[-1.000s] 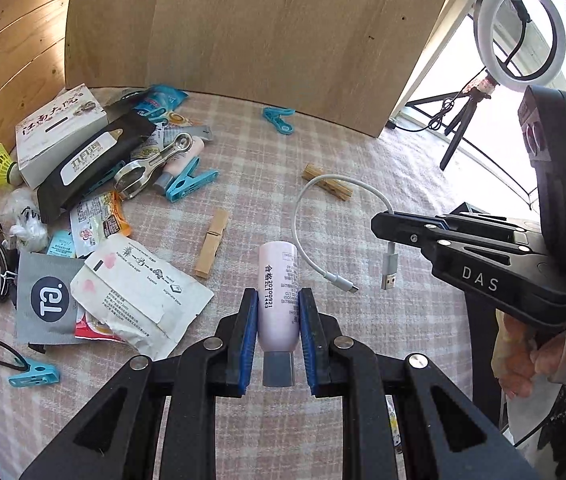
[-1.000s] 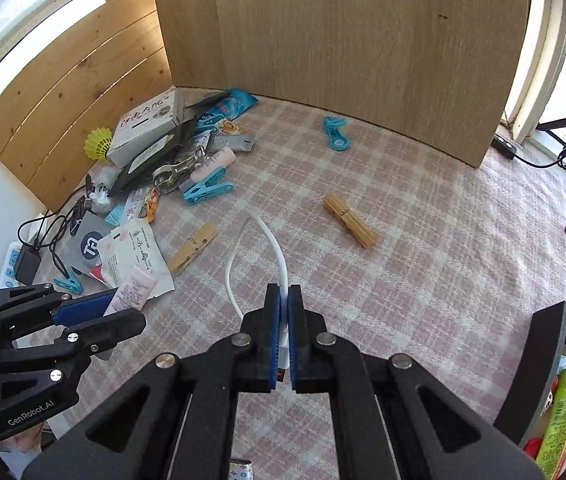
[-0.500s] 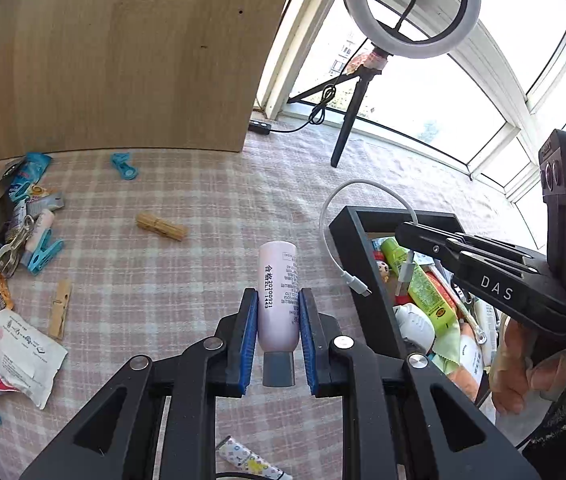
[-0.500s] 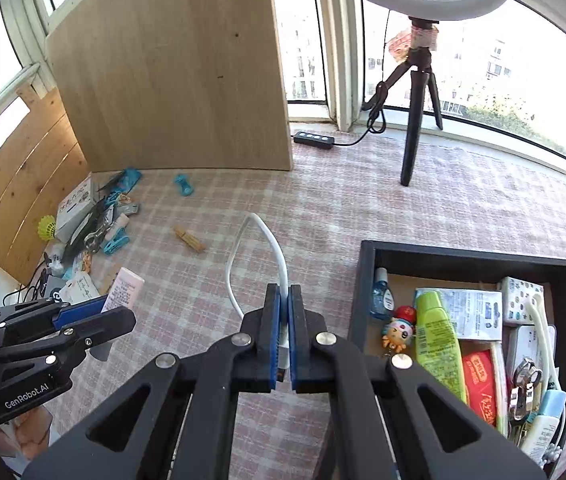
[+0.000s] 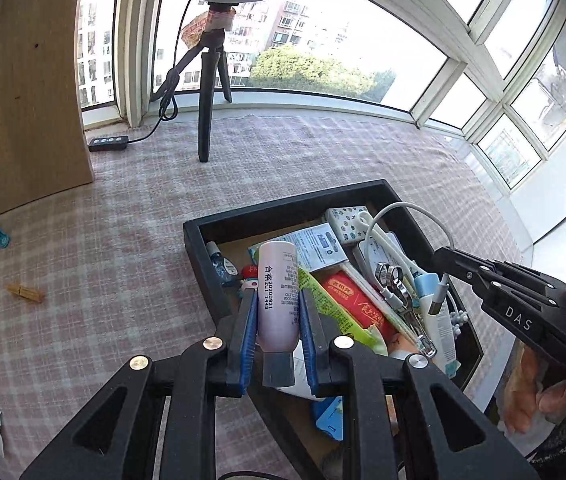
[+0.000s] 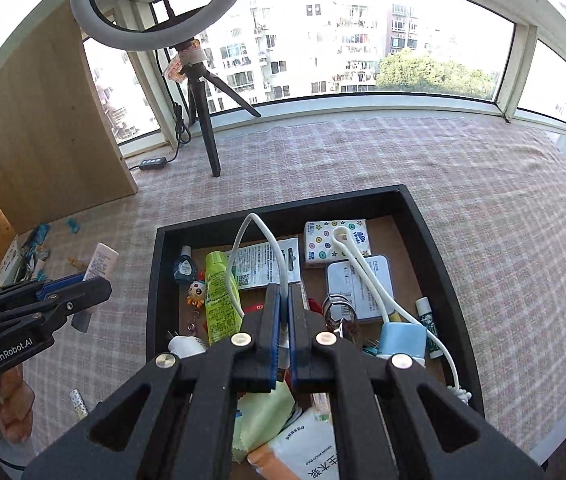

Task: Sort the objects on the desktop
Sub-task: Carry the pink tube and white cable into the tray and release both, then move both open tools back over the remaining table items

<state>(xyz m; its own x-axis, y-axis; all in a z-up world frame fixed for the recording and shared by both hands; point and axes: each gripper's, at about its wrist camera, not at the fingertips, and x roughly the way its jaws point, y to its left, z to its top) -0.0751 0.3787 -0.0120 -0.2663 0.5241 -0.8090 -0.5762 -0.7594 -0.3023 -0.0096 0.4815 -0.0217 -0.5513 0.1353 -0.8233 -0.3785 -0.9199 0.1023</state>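
Note:
My left gripper (image 5: pixel 277 302) is shut on a pale pink tube (image 5: pixel 277 290) with a grey cap, held over the near left part of the black tray (image 5: pixel 283 210). In the right wrist view the left gripper (image 6: pixel 83 286) and the tube (image 6: pixel 101 260) show left of the tray (image 6: pixel 283 208). My right gripper (image 6: pixel 284 294) is shut on a white USB cable (image 6: pixel 265 240) that loops above the tray. In the left wrist view the right gripper (image 5: pixel 441 256) holds the cable (image 5: pixel 403 210), its plug hanging over the tray's right side.
The tray holds a green tube (image 6: pixel 221 292), a tissue pack (image 6: pixel 337 240), a white box (image 6: pixel 361 280), scissors (image 5: pixel 397 284) and more. A ring light tripod (image 6: pixel 203 120) and a wooden board (image 6: pixel 43 132) stand behind. Clothespins (image 5: pixel 25 292) lie left on the checked cloth.
Both grippers have swung right from the clutter pile to the black tray, carrying the tube and the cable. Both now hang over the tray.

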